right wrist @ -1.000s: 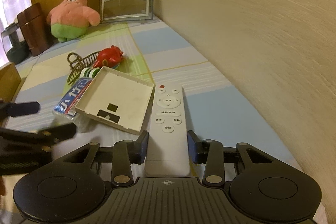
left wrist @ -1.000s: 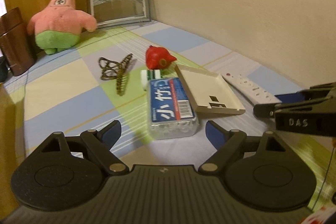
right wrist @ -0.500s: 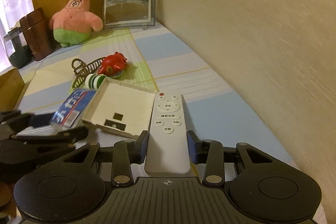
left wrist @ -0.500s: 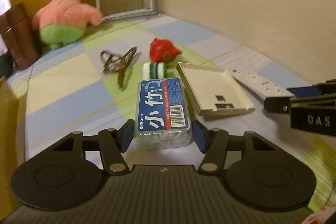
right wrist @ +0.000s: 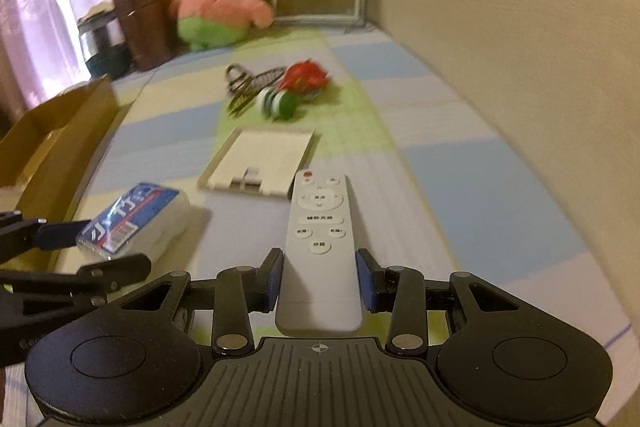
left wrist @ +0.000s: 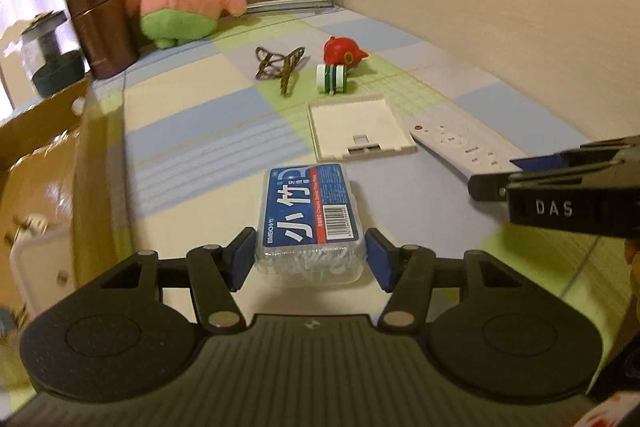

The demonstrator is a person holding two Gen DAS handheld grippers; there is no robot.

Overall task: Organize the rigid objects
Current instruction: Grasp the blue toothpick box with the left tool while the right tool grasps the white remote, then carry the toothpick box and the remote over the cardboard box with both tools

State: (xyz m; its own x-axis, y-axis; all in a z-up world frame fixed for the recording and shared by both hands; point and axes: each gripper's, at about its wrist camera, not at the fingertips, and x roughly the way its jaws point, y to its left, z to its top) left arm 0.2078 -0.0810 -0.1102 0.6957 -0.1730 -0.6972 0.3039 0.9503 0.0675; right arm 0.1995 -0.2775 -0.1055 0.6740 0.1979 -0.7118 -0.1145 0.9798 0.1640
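Left wrist view: left gripper (left wrist: pixel 311 259) jaws closed on blue-labelled clear box (left wrist: pixel 310 223), clamped at both sides, near cardboard box (left wrist: pixel 44 131) at left. Left on bed (left wrist: pixel 192 131) — white tray (left wrist: pixel 358 125), hair clip (left wrist: pixel 280 65), green-white spool (left wrist: pixel 331 78), red toy (left wrist: pixel 344 53).

Right wrist view: right gripper (right wrist: pixel 319 281) jaws shut on white remote (right wrist: pixel 320 247). Nothing visibly sorted yet — judged early stage.

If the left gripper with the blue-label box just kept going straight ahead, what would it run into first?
Probably the shallow white tray, which lies just beyond the blue-label box held in the left gripper. The green-and-white roll comes after that. Depth is hard to judge through this lens.
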